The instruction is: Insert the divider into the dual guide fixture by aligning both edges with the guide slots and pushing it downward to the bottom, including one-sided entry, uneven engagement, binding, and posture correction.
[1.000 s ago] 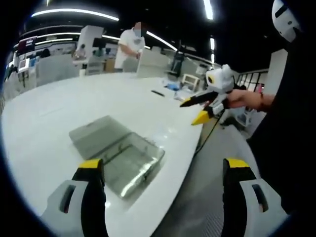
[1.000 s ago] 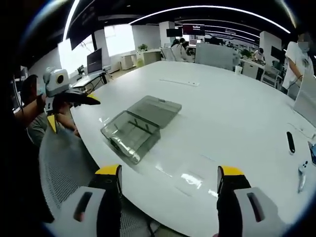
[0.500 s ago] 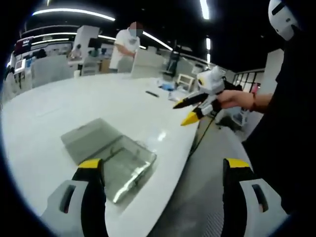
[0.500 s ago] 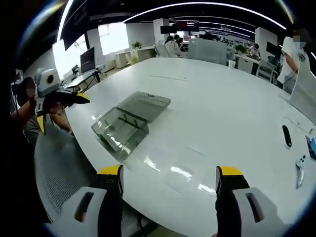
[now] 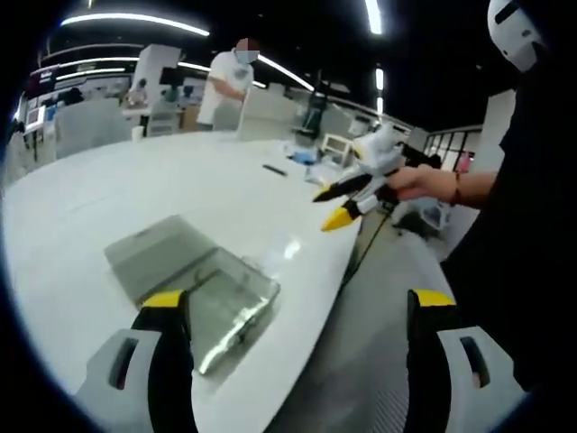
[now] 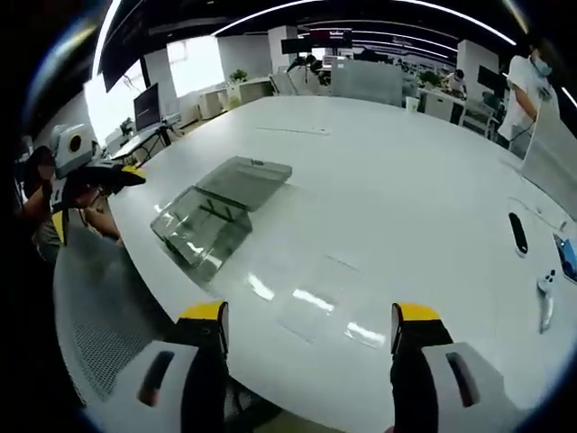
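A clear plastic fixture box (image 5: 212, 293) lies near the table's rounded edge with its lid (image 5: 149, 253) folded flat behind it. From the right gripper view the same box (image 6: 200, 224) and lid (image 6: 245, 179) sit left of centre. A faint clear flat sheet (image 6: 311, 311), probably the divider, lies on the table just ahead of my right jaws. My left gripper (image 5: 297, 307) is open and holds nothing, off the table edge near the box. My right gripper (image 6: 308, 317) is open too, also off the edge. Each gripper appears in the other's view, held in a hand (image 5: 356, 188) (image 6: 90, 176).
The white table (image 6: 406, 180) stretches far back. A black remote-like bar (image 6: 518, 233) and small white items (image 6: 545, 290) lie at its right. A grey mesh chair (image 6: 108, 307) stands at the near edge. A person in white (image 5: 225, 81) stands beyond the table.
Both views have shifted slightly with the hands, so the box sits a little further left. In the left gripper view, the right gripper has drifted left and lower. Nothing was grasped.
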Motion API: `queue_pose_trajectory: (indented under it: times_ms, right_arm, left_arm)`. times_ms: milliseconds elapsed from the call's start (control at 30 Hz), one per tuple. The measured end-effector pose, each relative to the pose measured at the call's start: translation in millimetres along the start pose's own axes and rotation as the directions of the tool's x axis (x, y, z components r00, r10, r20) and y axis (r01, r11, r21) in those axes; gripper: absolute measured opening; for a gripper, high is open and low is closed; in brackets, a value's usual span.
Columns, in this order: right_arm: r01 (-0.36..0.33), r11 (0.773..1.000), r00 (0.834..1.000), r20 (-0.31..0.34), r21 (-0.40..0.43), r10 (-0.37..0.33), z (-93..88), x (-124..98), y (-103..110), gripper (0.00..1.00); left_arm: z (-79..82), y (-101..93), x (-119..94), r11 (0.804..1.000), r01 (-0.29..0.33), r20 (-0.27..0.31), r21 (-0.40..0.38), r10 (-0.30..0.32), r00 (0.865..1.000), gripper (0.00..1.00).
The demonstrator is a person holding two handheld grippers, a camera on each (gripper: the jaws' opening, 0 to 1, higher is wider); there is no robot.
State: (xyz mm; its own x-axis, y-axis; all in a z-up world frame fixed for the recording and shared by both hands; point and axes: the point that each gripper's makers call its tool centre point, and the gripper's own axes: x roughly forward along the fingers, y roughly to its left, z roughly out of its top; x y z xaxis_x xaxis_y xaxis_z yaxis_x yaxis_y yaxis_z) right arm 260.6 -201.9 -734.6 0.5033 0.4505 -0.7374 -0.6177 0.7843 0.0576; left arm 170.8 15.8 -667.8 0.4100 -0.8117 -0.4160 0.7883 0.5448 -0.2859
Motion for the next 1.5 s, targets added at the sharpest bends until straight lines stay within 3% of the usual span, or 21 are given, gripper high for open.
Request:
queue_pose_trajectory:
  times_ms: [467,1500]
  right_arm:
    - [0.022,0.999,0.999,-0.046,0.029,-0.02,-14.7,9,-13,0.7]
    - [-0.022,0.998,0.996,-0.09,0.054,0.026,-26.4,32,7,0.66]
  left_arm:
    - [2.2,0.2,4,1.0,0.012,-0.002,-0.009,-0.012,1.0,0.99]
    - [-2.5,-11.1,14,0.999,0.049,-0.014,-0.014,-0.049,0.999,0.99]
